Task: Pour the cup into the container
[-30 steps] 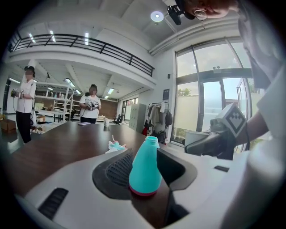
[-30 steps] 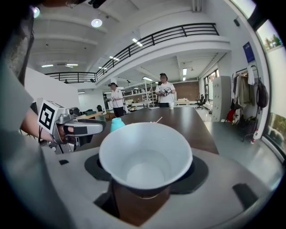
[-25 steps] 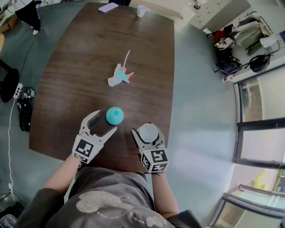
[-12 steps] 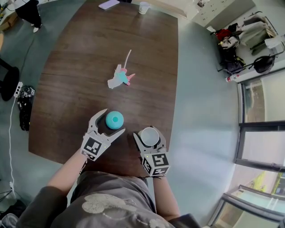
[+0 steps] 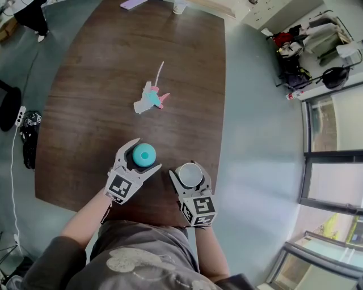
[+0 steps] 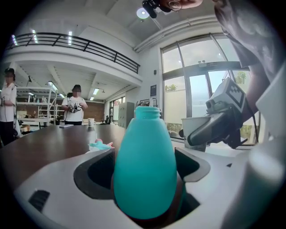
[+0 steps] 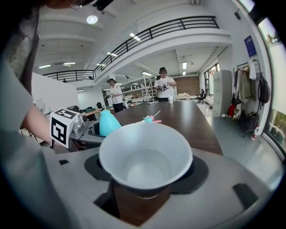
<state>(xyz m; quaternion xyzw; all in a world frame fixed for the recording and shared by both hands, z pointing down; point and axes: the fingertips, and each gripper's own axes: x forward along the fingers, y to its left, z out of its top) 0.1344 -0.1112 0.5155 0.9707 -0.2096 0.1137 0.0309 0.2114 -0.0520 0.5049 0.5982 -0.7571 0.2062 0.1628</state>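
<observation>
A teal bottle (image 5: 143, 154) with an open neck stands upright on the brown table (image 5: 102, 85), between the fingers of my left gripper (image 5: 147, 154). In the left gripper view the bottle (image 6: 145, 174) has a dark gap on each side; the jaws have just been opening around it and do not press it. My right gripper (image 5: 189, 170) is shut on a white paper cup (image 5: 189, 174), held upright to the right of the bottle. In the right gripper view the cup (image 7: 145, 156) is pale inside; I cannot tell whether it holds liquid.
A pink, teal and white toy (image 5: 148, 97) lies mid-table. A pale flat object (image 5: 134, 3) and a white cup (image 5: 179, 7) sit at the far end. The table's right edge runs close to the right gripper. People stand beyond the far end (image 7: 163, 85).
The left gripper's jaws have spread wider and the bottle now sits deeper between them, slightly nearer me. The right gripper and cup have kept still.
</observation>
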